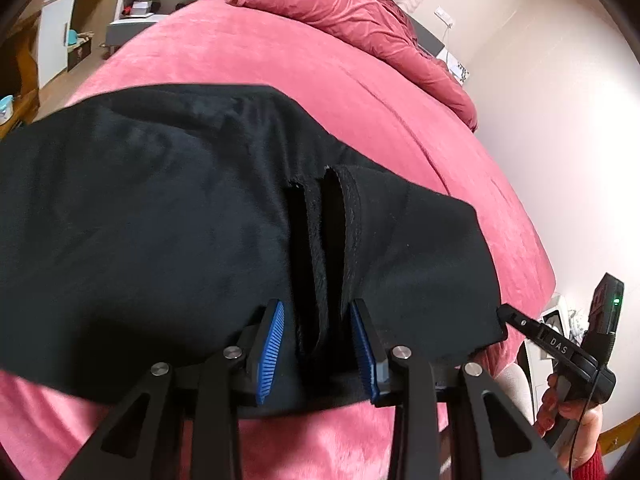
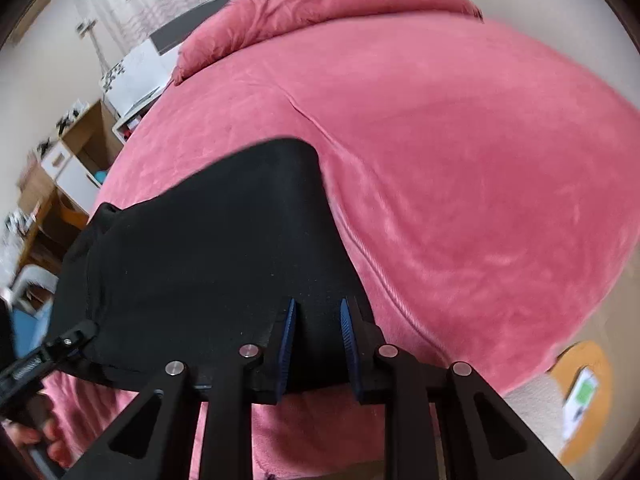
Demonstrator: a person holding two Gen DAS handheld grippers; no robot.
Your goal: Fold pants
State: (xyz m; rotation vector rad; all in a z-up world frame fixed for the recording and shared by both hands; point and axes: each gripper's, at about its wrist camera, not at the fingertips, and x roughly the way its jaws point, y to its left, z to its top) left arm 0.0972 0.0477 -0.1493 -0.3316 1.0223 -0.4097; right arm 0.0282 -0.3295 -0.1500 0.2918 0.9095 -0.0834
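Black pants (image 1: 160, 208) lie spread across a pink bed cover (image 1: 248, 52), their near edge by both grippers. My left gripper (image 1: 318, 344) straddles a raised fold of the black cloth; its blue pads (image 1: 274, 340) stand apart from that fold, open. In the right wrist view the pants (image 2: 208, 248) fill the gap of my right gripper (image 2: 318, 340), which is shut on their near edge at the right corner. The right gripper (image 1: 510, 318) shows at that corner in the left wrist view, and the left gripper (image 2: 76, 338) sits at the pants' left edge.
A rumpled pink duvet (image 1: 360, 16) is heaped at the far end of the bed. Wooden and white cabinets (image 1: 60, 28) stand to the left. A round wooden stool (image 2: 584, 396) with a small device on it stands on the floor at the right.
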